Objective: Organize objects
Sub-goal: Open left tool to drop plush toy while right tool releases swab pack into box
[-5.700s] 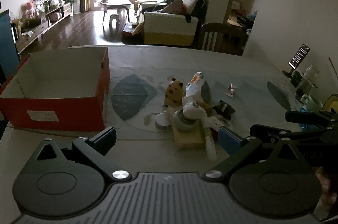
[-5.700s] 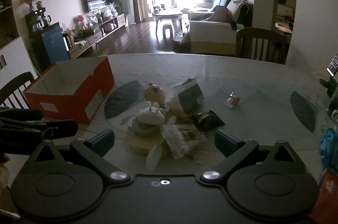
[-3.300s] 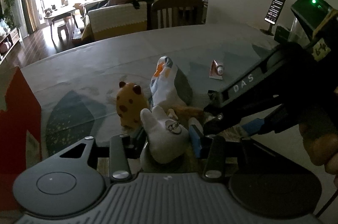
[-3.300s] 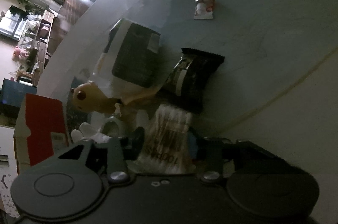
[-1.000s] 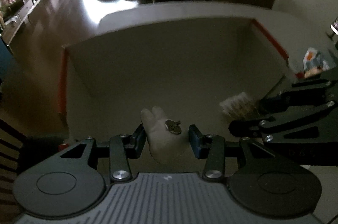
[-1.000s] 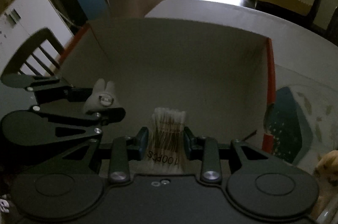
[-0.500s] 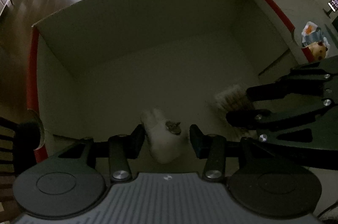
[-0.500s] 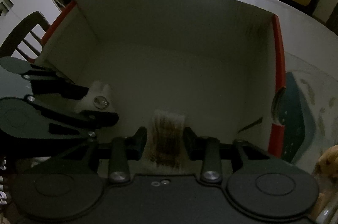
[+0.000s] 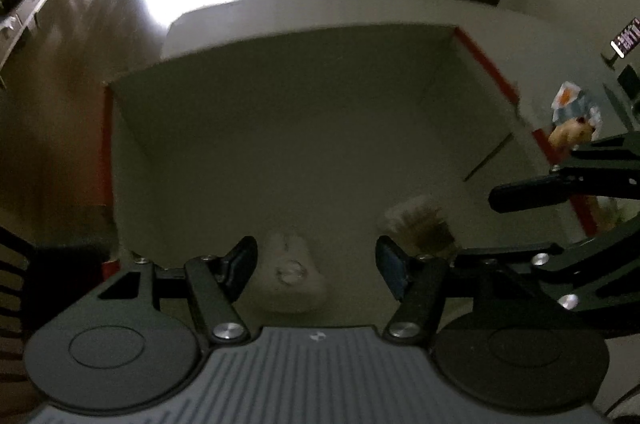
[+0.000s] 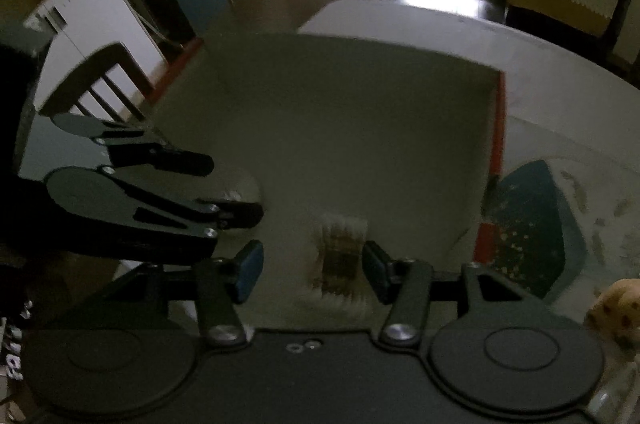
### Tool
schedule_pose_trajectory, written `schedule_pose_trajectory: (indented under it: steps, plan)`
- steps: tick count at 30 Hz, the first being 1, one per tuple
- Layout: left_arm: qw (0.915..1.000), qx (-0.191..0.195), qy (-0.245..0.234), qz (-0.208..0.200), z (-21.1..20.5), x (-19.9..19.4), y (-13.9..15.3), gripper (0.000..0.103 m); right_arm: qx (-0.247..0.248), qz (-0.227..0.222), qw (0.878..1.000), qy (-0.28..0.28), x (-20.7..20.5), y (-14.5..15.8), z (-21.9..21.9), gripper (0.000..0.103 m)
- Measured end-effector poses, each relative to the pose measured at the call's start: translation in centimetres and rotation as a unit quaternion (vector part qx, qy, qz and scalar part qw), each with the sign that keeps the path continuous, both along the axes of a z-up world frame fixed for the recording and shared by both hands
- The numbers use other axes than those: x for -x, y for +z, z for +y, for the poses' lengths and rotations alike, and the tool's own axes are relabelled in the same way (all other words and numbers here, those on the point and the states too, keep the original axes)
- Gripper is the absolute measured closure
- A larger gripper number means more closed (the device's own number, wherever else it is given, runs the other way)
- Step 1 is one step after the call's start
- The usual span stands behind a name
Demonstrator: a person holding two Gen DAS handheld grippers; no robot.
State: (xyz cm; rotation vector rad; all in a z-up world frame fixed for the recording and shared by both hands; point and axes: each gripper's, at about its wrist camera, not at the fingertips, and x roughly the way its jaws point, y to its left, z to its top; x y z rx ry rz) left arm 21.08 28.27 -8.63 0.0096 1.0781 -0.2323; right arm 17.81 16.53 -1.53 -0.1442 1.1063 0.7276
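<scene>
box (image 9: 288,152): holds both items now | left gripper (image 9: 316,264): jaws wide, just let go the toy (image 9: 292,274), on box floor | right gripper (image 10: 312,270): wide, swabs (image 10: 342,256) dropped beside toy | two stowed, pile remains

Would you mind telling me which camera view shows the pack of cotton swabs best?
The right wrist view: the pack of cotton swabs lies centred between the open right gripper, inside the box. The left wrist view shows it blurred, off to the right.

Left gripper (image 9: 316,266) — jaws spread, empty; right gripper (image 10: 312,268) alongside — same, 2 apart.
</scene>
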Motion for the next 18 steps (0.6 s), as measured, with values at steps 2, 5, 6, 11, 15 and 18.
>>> schedule_pose_trajectory:
  steps: [2,5,6,11,15,18]
  plan:
    - [0.9999,0.001,0.002,-0.017,-0.2,0.9,1.0,0.039,-0.013,-0.005,1.000,-0.001,0.2,0.9,-0.8,0.048]
    - [0.9992,0.007,0.005,-0.040,-1.1,1.9,3.0,0.039,-0.034,-0.012,0.999,-0.001,0.6,2.4,-2.1,0.048]
    - [0.9989,0.011,0.004,-0.045,-1.0,2.3,3.7,0.039,-0.039,-0.016,0.999,-0.001,0.7,2.8,-2.4,0.048]
    - [0.9965,0.015,0.006,-0.081,-2.8,4.4,6.8,0.039,-0.069,-0.027,0.997,-0.002,1.8,4.9,-4.9,0.045]
    - [0.9941,0.017,0.004,-0.107,-5.0,6.6,8.7,0.037,-0.080,-0.043,0.996,-0.001,3.0,6.0,-7.1,0.040]
    - [0.9919,0.020,0.002,-0.125,-7.0,8.0,9.6,0.027,-0.085,-0.054,0.995,-0.006,3.6,6.5,-8.9,0.036]
